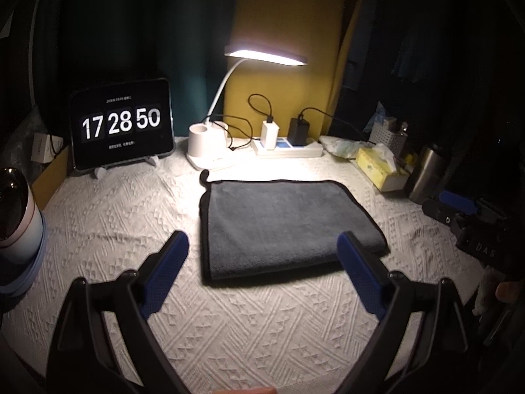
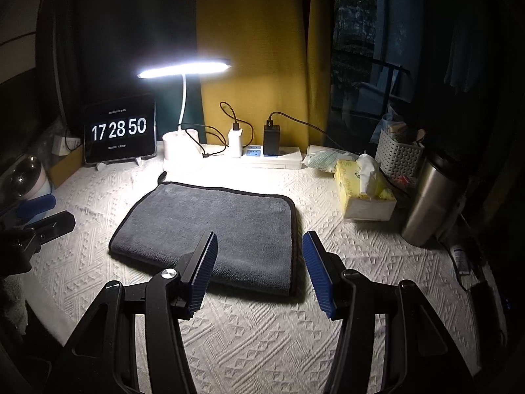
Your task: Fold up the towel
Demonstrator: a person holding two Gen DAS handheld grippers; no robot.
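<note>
Folded grey plush towel [image 1: 282, 226] lies flat on white textured tablecloth [image 1: 131, 216]; left gripper [image 1: 262, 246] and right gripper [image 2: 259, 243] hover near it, both spread, holding nothing.

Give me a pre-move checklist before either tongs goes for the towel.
1. Left tongs open, holding nothing: ok.
2. Right tongs open, holding nothing: ok.
3. Grey towel lies flat on the white cloth, already folded at least once: ok.
4. Nothing resting on the towel: ok.
5. Tissue box and steel flask stand apart from the towel: ok.
6. Number of folded layers: cannot tell.
</note>
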